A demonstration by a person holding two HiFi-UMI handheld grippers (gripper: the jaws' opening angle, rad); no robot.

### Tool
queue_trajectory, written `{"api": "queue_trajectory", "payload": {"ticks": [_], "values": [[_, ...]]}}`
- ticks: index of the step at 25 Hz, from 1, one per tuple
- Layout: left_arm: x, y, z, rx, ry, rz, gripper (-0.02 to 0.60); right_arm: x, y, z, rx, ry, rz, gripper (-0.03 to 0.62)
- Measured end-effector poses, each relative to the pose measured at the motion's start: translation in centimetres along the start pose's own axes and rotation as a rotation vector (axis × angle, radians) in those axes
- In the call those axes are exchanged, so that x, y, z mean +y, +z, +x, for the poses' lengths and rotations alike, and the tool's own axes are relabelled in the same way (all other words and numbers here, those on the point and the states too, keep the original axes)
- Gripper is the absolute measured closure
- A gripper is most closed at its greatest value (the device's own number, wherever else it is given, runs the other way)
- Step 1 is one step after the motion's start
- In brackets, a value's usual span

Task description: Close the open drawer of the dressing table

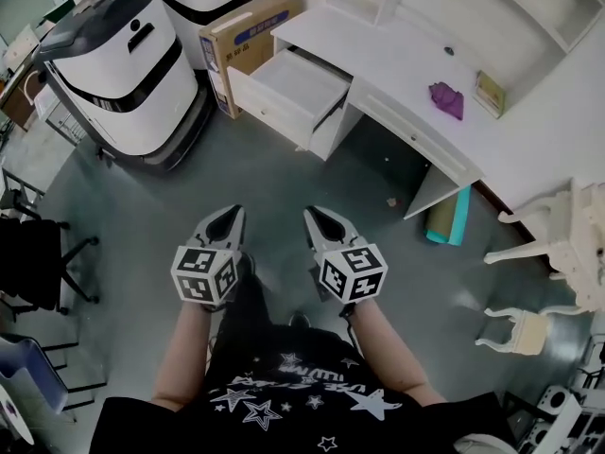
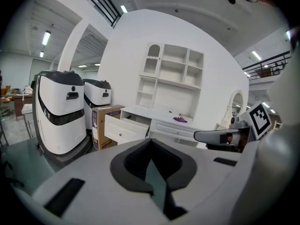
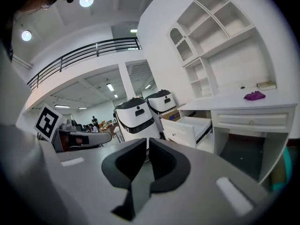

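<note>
Head view: left tongs [image 1: 224, 218] and right tongs [image 1: 321, 218] are held together, empty, likely readied for pushing; the open drawer [image 1: 293, 93] of the dressing table [image 1: 397, 55] is seen well ahead of them, untouched.

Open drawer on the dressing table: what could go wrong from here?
The drawer is pulled far out; a push on one corner may skew and jam it. The cardboard box stands right beside it, so the left gripper could clip it on approach.
</note>
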State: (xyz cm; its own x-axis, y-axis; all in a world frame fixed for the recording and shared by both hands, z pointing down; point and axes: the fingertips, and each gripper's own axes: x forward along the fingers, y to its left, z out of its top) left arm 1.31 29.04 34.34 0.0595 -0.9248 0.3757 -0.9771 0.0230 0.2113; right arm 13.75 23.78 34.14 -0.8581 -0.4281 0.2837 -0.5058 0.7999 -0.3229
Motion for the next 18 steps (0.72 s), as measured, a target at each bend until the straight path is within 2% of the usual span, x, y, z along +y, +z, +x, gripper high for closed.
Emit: {"api": "queue_trajectory", "payload": {"ticks": [5,11,18], "values": [[3.7,1.8,4.9,0.028,-0.054,-0.020,0.572,-2.4,1.0,4.7,0.015,-0.070,0.012,0.589],[7.6,4.9,9.6,0.060,-0.119,0.002,0.572,-4.7,3.3,10.0,0.023,-0.158,0.040,0.589],[12.3,5.9,13.1,0.108,-0.191,0.004,0.572,-5.8,3.7,15.7,0.053,-0.239,0.063,0.591]]}}
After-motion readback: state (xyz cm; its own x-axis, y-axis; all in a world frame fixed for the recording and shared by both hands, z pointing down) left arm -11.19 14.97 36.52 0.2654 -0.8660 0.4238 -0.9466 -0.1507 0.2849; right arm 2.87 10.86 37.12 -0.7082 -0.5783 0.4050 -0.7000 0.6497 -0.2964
